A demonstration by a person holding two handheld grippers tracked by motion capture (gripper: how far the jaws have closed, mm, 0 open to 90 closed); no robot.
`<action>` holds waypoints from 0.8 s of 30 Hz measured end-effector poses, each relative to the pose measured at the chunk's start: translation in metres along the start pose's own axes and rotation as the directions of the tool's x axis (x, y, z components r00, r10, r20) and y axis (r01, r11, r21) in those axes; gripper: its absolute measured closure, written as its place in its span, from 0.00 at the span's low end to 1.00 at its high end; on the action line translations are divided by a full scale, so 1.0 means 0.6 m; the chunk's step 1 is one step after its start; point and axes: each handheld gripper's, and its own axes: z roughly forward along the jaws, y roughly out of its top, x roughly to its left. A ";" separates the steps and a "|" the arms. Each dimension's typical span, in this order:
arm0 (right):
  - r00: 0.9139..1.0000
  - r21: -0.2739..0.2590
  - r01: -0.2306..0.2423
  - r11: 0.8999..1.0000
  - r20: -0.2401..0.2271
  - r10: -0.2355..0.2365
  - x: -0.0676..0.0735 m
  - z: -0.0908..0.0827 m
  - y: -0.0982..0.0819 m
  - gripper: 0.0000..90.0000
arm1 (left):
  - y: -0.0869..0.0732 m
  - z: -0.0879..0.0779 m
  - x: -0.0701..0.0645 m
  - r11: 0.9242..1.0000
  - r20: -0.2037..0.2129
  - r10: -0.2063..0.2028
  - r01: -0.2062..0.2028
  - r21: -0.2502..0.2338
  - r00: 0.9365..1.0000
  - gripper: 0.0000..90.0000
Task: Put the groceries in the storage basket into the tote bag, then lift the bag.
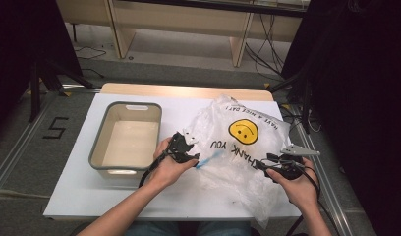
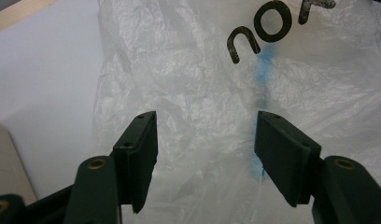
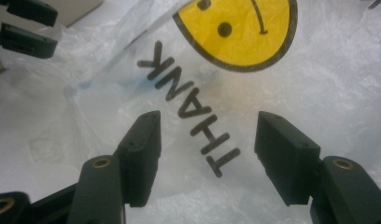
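A crumpled clear plastic bag (image 1: pixel 238 147) printed with a yellow smiley and "THANK YOU" lies on the white table (image 1: pixel 75 191), right of centre. A blue thing (image 1: pixel 208 160) shows blurred through the film (image 2: pixel 263 65). My left gripper (image 1: pixel 191 142) sits at the bag's left edge, jaws open over the film (image 2: pixel 205 140). My right gripper (image 1: pixel 261 163) is at the bag's right side, jaws open above the "THANK" lettering (image 3: pixel 205 133). Neither holds anything.
A grey-rimmed rectangular tub (image 1: pixel 101 142) stands left of the bag, with nothing in it. The table's wooden far edge (image 1: pixel 186 90) lies behind. Dark stands and cables sit on the floor to the sides.
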 end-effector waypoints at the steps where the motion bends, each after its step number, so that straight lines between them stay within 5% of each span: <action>1: 1.000 0.008 -0.002 1.000 0.001 0.002 0.000 0.003 -0.003 0.47 | -0.001 0.000 0.001 1.000 0.003 -0.002 0.002 0.002 1.000 0.44; 24: 1.000 0.030 0.010 1.000 0.024 -0.011 0.004 0.001 -0.006 0.45 | 0.000 0.001 0.000 1.000 0.007 -0.010 0.010 0.001 1.000 0.41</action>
